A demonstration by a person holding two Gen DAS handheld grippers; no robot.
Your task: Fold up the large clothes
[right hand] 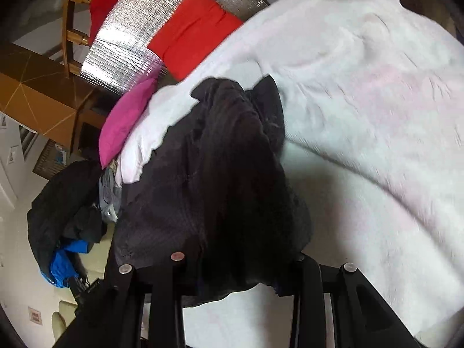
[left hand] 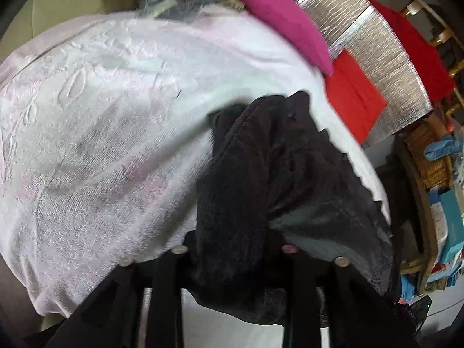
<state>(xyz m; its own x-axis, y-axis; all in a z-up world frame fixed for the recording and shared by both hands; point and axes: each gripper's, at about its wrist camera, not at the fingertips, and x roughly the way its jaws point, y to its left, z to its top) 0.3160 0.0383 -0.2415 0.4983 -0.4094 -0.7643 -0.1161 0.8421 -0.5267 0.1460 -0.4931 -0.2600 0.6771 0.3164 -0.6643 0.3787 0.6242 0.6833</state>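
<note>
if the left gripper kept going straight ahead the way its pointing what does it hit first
Most likely the black garment bunched between the left gripper's fingers; it fills the line ahead. Past it lies the pale pink towel, though depth is hard to judge.

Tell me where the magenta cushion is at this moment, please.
In the left wrist view the magenta cushion lies at the top, on the far edge of the pale pink blanket, beside the folded red cloth and the silver mat.
</note>
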